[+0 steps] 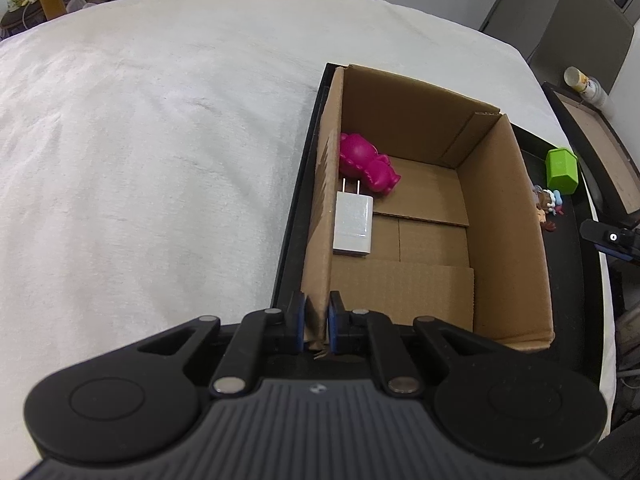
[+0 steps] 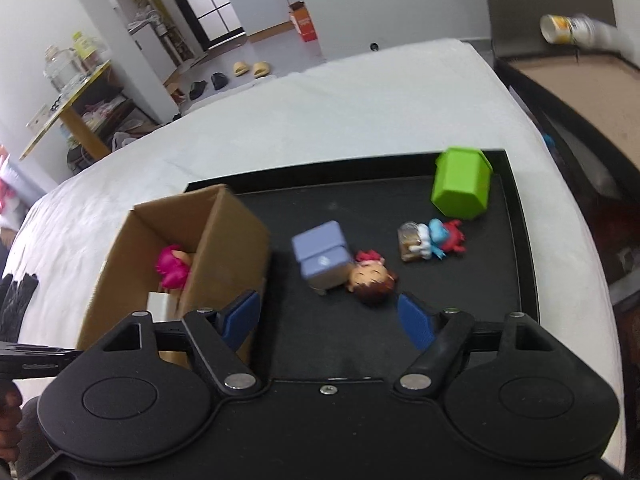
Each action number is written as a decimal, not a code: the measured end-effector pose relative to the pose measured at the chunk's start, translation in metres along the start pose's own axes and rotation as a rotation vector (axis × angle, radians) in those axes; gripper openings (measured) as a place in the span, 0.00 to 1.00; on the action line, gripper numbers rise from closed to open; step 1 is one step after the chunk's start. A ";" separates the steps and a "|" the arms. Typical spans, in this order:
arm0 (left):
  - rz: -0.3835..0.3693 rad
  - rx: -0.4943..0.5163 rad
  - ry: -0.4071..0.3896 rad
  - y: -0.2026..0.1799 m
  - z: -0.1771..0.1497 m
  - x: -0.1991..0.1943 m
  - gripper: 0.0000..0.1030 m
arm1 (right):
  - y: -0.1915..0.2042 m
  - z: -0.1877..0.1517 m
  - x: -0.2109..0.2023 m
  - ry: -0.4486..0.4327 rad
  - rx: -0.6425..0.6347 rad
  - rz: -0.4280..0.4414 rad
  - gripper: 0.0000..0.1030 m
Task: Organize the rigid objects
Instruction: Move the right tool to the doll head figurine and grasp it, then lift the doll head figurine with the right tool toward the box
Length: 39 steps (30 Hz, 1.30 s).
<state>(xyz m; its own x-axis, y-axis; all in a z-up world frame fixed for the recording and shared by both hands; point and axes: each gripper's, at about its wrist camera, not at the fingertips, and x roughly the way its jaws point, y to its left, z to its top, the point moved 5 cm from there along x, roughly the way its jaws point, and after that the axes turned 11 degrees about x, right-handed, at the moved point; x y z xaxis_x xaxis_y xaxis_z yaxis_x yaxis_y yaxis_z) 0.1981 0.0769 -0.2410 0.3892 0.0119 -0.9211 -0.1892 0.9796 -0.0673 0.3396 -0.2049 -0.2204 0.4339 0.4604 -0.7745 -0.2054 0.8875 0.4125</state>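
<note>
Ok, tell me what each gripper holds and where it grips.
The left gripper pinches the cardboard box by its near left wall. The right gripper is open, holding nothing.

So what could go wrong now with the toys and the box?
The left gripper pinches only the thin wall of the cardboard box, so the box might tip or slide. The open right gripper faces the doll figure, which touches the purple block, so a grab may knock the block away.

Left wrist camera close above the cardboard box (image 1: pixel 432 216), looking steeply down its left wall, right wrist camera higher, angled down over the black tray (image 2: pixel 516 216), box at lower left, both views sharing box, tray, green block (image 2: pixel 460 184)
</note>
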 end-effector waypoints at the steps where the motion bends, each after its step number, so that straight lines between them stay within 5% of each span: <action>1: 0.002 -0.002 0.000 0.000 0.000 0.000 0.10 | -0.004 0.001 0.003 0.003 0.007 -0.007 0.67; 27: 0.041 -0.021 0.020 0.005 0.006 0.002 0.10 | -0.011 0.002 0.072 0.044 -0.070 -0.053 0.52; 30: 0.041 -0.019 0.021 0.003 0.007 0.002 0.10 | -0.010 0.000 0.069 0.051 -0.085 -0.048 0.35; 39: 0.035 -0.022 0.017 0.004 0.005 0.000 0.10 | -0.016 -0.013 0.048 0.078 -0.062 -0.059 0.35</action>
<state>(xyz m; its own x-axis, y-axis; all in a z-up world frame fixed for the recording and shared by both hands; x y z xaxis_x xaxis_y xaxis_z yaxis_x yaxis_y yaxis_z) 0.2023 0.0824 -0.2396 0.3669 0.0423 -0.9293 -0.2220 0.9741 -0.0433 0.3521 -0.1964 -0.2704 0.3775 0.4054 -0.8326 -0.2369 0.9114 0.3364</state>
